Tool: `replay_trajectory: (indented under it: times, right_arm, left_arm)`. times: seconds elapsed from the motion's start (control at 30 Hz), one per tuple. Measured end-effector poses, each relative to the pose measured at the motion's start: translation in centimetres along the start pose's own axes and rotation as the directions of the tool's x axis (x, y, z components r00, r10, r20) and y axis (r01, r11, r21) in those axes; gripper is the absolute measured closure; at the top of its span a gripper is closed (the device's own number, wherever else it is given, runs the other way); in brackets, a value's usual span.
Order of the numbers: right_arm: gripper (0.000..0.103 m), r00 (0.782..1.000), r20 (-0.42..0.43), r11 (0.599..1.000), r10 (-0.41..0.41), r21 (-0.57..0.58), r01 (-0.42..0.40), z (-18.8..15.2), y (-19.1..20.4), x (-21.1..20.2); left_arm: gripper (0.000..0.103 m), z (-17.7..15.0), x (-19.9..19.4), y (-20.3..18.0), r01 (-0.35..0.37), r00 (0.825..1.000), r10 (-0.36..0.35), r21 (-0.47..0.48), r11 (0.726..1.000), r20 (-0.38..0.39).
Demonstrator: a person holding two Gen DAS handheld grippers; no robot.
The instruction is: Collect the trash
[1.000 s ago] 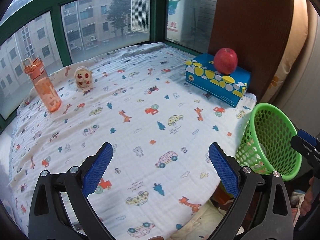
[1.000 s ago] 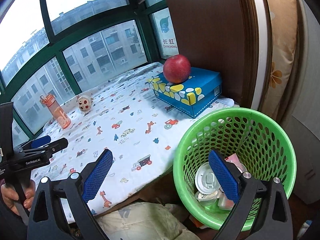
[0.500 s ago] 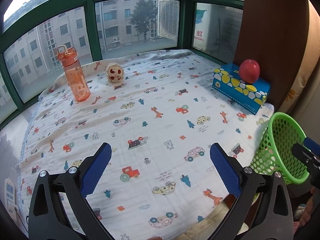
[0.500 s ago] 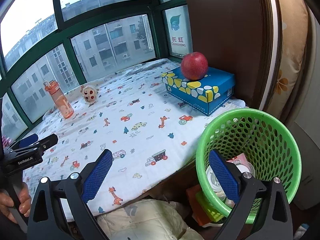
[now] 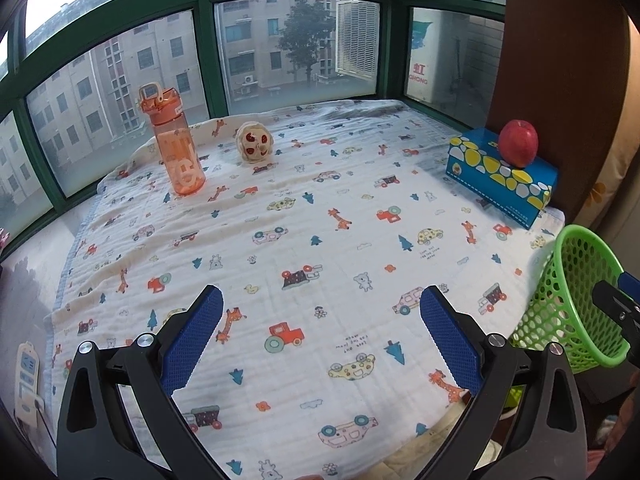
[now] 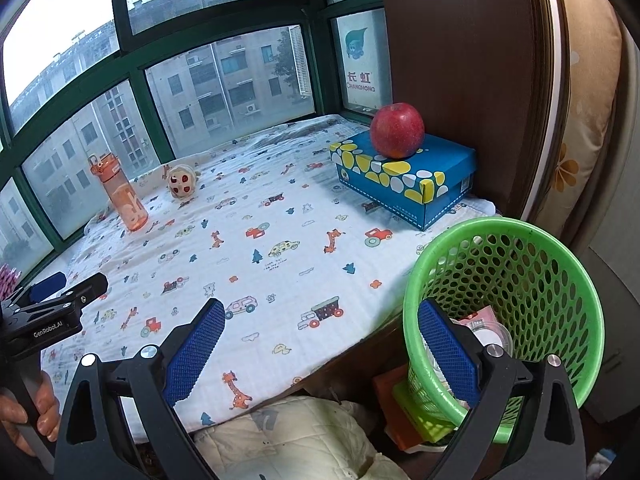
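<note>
A green mesh trash basket (image 6: pixel 504 240) stands beside the right edge of the platform; it also shows in the left wrist view (image 5: pixel 576 276). Inside it lie clear plastic lids and a pink wrapper (image 6: pixel 486 326). My right gripper (image 6: pixel 320 332) is open and empty, held above the platform's front edge, its right finger in front of the basket's rim. My left gripper (image 5: pixel 320 320) is open and empty above the front of the printed sheet (image 5: pixel 320 216).
On the sheet stand an orange water bottle (image 5: pixel 174 142), a small round toy (image 5: pixel 255 147), and a blue tissue box (image 5: pixel 500 178) with a red apple (image 5: pixel 518 143) on it. Windows bound the back, a brown panel the right. Bedding (image 6: pixel 300 436) lies below the front edge.
Both grippers have pulled back and up from the platform; more of the sheet and windows shows. The basket has slid to the right in both views. Both stay open.
</note>
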State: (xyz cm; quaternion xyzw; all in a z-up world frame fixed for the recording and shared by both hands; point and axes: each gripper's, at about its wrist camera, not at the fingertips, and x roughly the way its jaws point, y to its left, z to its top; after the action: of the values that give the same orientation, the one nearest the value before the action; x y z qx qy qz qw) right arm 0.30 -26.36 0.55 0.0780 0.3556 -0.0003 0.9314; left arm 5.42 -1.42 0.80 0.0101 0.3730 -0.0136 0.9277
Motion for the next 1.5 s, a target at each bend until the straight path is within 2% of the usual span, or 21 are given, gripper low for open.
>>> replay_trajectory:
  times: [0.83, 1.5]
  right_arm:
    - [0.009, 1.0, -0.004, 1.0, 0.011, 0.003, -0.011, -0.1, 0.4, 0.24]
    - [0.009, 1.0, -0.013, 1.0, 0.019, -0.003, -0.019, -0.5, 0.91, 0.28]
  left_arm:
    - [0.006, -0.14, -0.09, -0.09, -0.036, 0.999, 0.036, 0.006, 0.999, 0.007]
    - [0.006, -0.18, -0.1, -0.35, -0.034, 0.999, 0.034, 0.017, 0.999, 0.005]
